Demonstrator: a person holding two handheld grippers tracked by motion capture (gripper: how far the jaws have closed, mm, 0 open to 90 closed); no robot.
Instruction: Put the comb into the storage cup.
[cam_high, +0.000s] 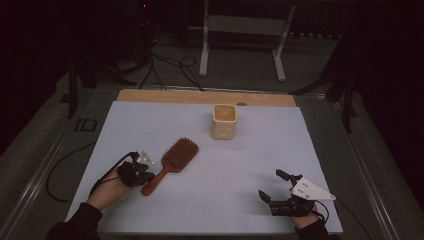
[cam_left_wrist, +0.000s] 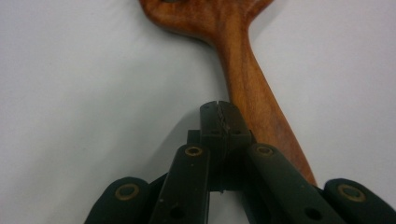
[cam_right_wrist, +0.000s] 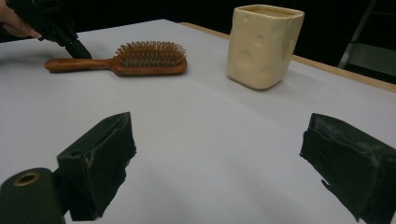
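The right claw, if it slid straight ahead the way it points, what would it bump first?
Probably nothing soon: the open right claw aims across bare white table. Farther on stand the cream ceramic square cup and the brown wooden paddle hairbrush, but depth is unclear.

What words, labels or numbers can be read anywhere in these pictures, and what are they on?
"ID": pale letters on the dark floor strip left of the table, read from the high view; a guess, since it is dim.
The hairbrush, the cream cup and both grippers carry no readable text.
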